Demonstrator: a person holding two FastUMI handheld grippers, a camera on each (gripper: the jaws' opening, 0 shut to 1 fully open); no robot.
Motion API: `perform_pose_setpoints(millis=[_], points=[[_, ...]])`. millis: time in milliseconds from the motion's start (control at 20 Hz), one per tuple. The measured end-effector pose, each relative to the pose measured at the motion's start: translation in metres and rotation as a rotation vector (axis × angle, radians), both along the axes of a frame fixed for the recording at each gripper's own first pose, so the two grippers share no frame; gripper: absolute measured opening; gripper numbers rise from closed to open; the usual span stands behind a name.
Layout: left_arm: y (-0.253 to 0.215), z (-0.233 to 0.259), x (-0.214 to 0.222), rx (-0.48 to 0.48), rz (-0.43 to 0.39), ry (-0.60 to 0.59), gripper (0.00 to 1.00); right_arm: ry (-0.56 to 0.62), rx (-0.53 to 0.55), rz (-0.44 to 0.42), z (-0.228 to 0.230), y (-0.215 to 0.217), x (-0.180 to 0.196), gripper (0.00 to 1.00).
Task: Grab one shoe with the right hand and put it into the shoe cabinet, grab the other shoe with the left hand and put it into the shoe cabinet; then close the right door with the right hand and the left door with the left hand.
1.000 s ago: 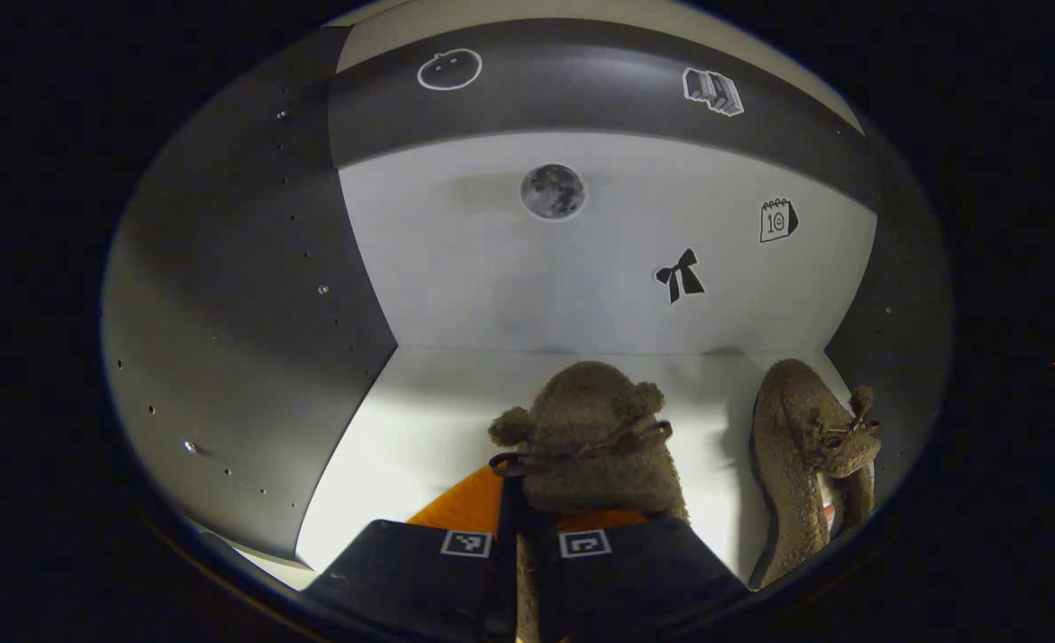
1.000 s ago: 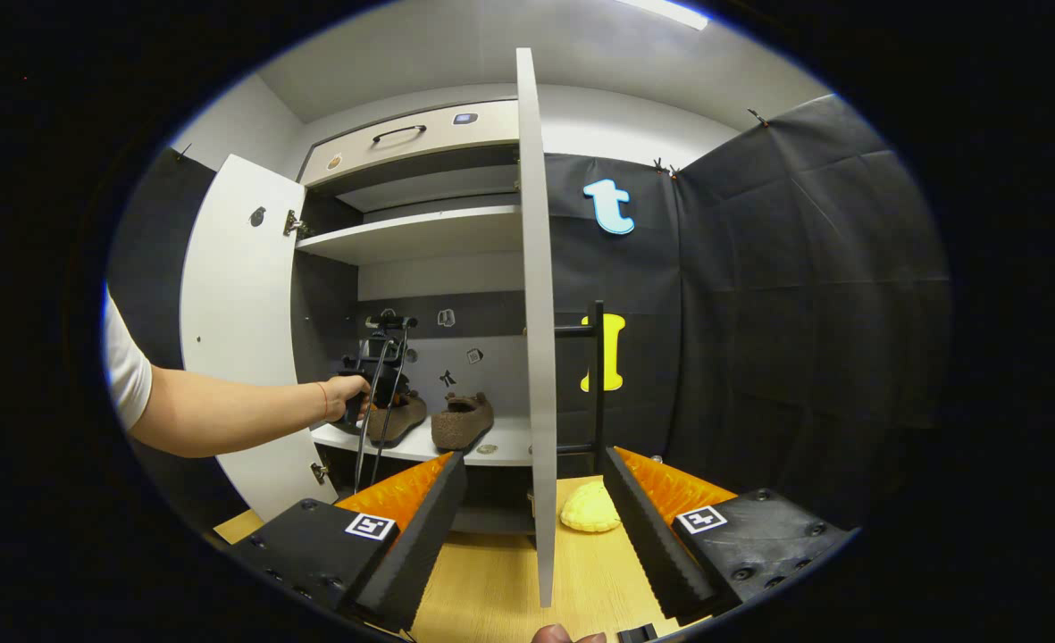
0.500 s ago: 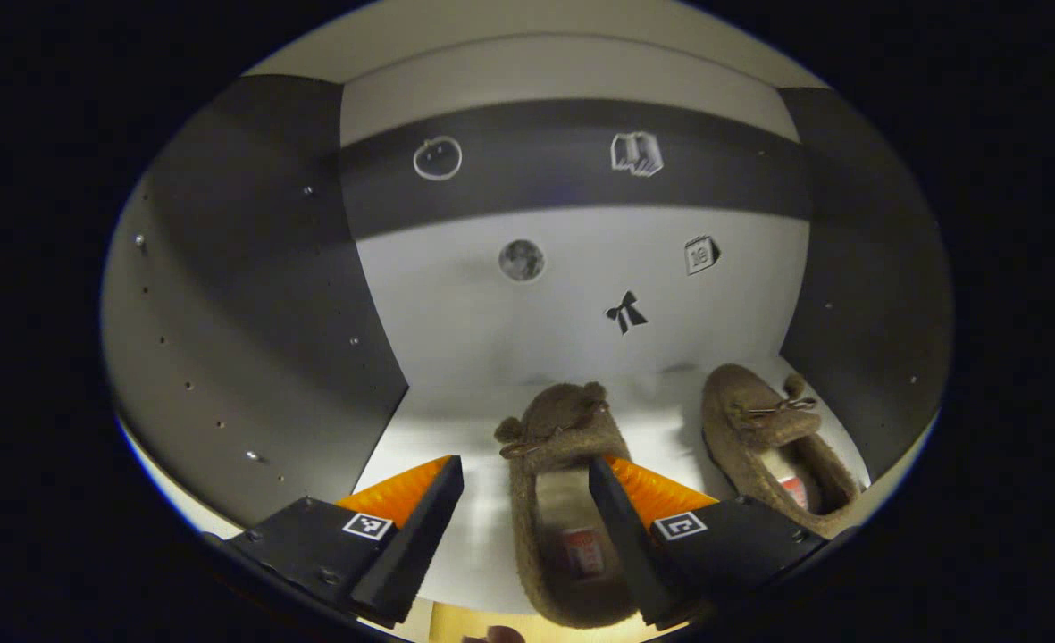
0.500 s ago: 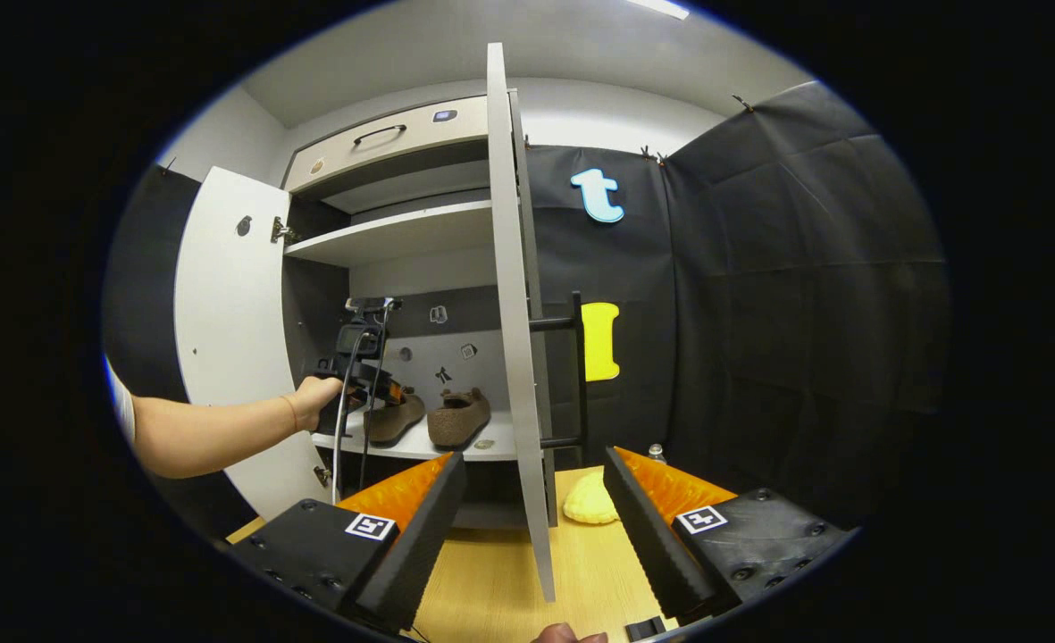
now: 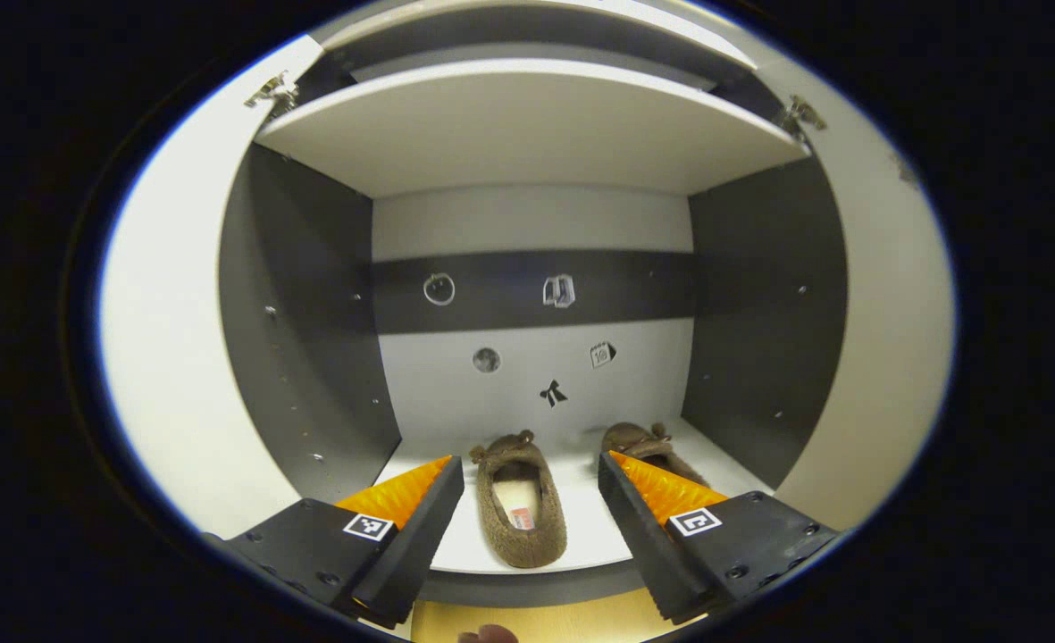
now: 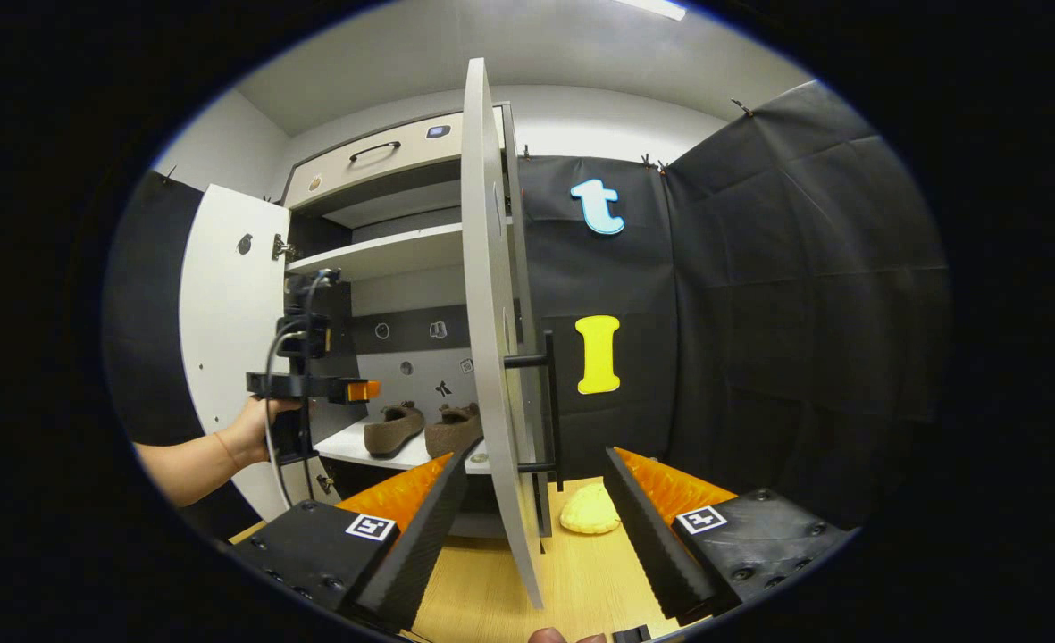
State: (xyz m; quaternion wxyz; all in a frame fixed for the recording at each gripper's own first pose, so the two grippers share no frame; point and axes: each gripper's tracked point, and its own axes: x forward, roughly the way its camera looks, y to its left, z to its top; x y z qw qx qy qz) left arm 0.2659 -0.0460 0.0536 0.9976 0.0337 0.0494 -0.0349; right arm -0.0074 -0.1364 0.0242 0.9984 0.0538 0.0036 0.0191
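Resting on lower shelf: two brown fuzzy slippers [image 5: 522, 513] [image 5: 648, 444], the right one partly hidden by a finger.
Left gripper [image 5: 527, 527]: fingers apart, empty, outside cabinet.
Right gripper [image 6: 531, 527]: fingers apart, empty.
White right door [image 6: 491, 357]: open, edge-on.

Sharp fisheye frames, edges bowed; ceiling light [image 6: 661, 7] bright, cabinet interior [image 5: 313, 357] dim

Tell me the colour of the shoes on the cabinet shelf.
Brown and fuzzy; the shoes show best in the left gripper view, side by side on the white shelf.
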Motion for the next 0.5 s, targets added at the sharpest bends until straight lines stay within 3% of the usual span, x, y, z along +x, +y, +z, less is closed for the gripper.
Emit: perform_pose_setpoints(millis=[150,300,500], points=[[0.013,0.022,-0.043,0.039,0.047,-0.080,0.99,-0.017,0.001,-0.024,0.012,-0.020,0.006,1.00],[0.011,0.035,-0.088,0.061,0.037,-0.137,0.96,-0.030,-0.017,-0.060,0.015,-0.043,0.013,0.98],[0.009,0.041,-0.143,-0.001,0.002,-0.155,0.96,-0.010,0.020,-0.091,0.013,-0.061,0.026,0.98]])
